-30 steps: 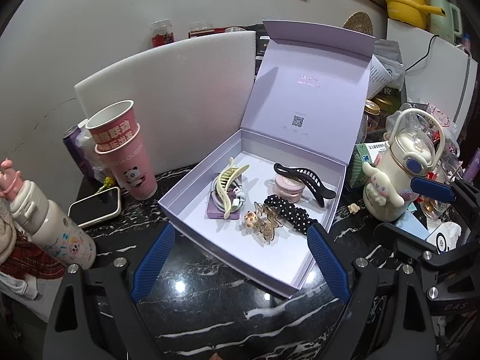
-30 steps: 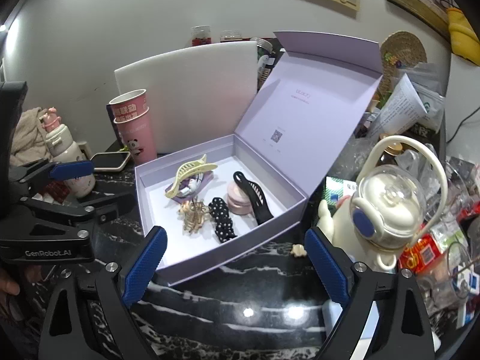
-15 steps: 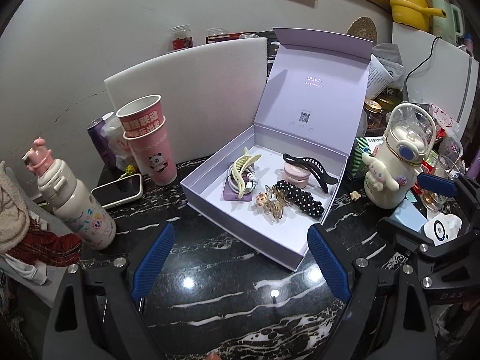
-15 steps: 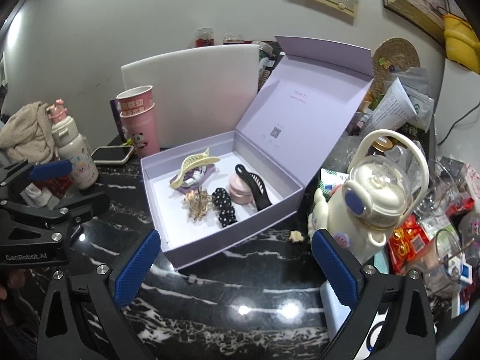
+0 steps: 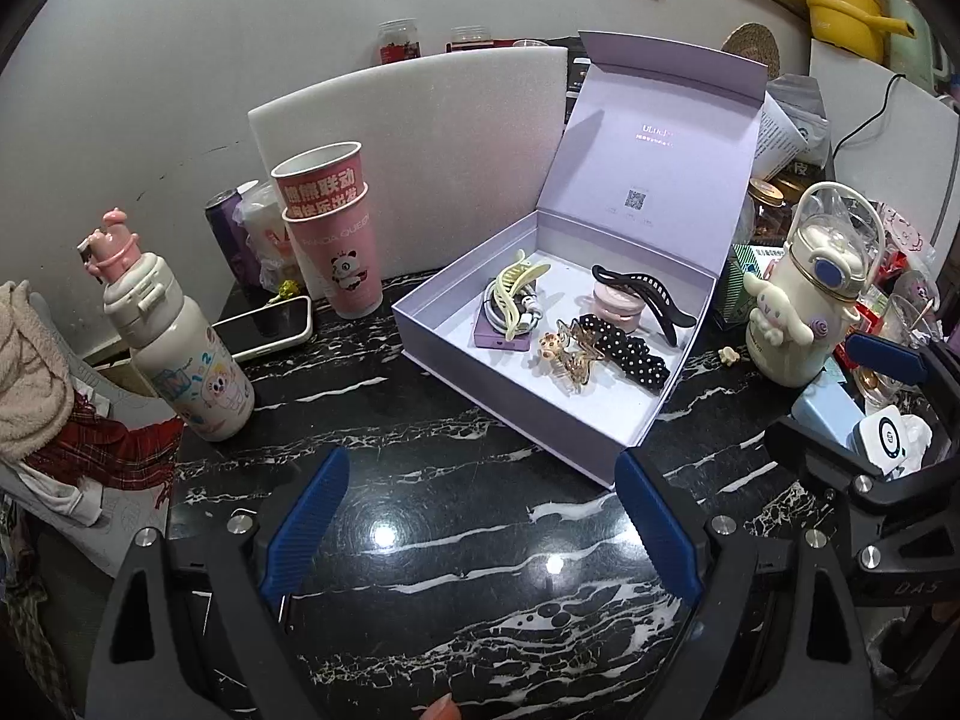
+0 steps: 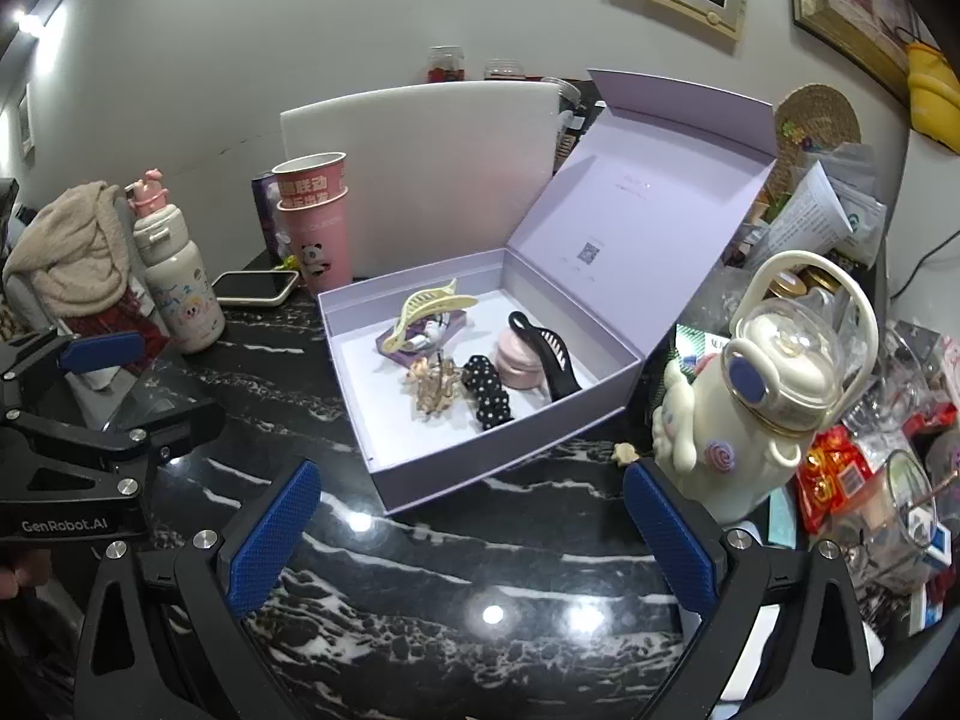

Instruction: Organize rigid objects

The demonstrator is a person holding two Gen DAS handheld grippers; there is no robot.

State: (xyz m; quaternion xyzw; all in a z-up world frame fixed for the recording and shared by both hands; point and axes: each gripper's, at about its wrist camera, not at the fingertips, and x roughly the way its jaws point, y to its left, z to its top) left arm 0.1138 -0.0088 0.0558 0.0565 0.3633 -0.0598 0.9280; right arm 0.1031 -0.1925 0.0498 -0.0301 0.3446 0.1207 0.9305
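Lilac box (image 5: 540, 420) sits lid-up on black marble table (image 5: 420, 570). Inside: cream clip (image 5: 519, 291), black clip (image 5: 645, 294), dotted clip (image 5: 630, 354), pink compact (image 5: 612, 309). Left gripper (image 5: 480, 534) spread wide, empty. Right gripper (image 6: 474, 540) jaws have just been opening, now wide, nothing between.

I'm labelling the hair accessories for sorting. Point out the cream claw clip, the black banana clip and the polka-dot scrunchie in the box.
cream claw clip (image 5: 517, 291), left wrist view, on its curved spine.
black banana clip (image 6: 549, 357), right wrist view, on its toothed middle.
polka-dot scrunchie (image 5: 630, 349), left wrist view, on its dotted fabric.
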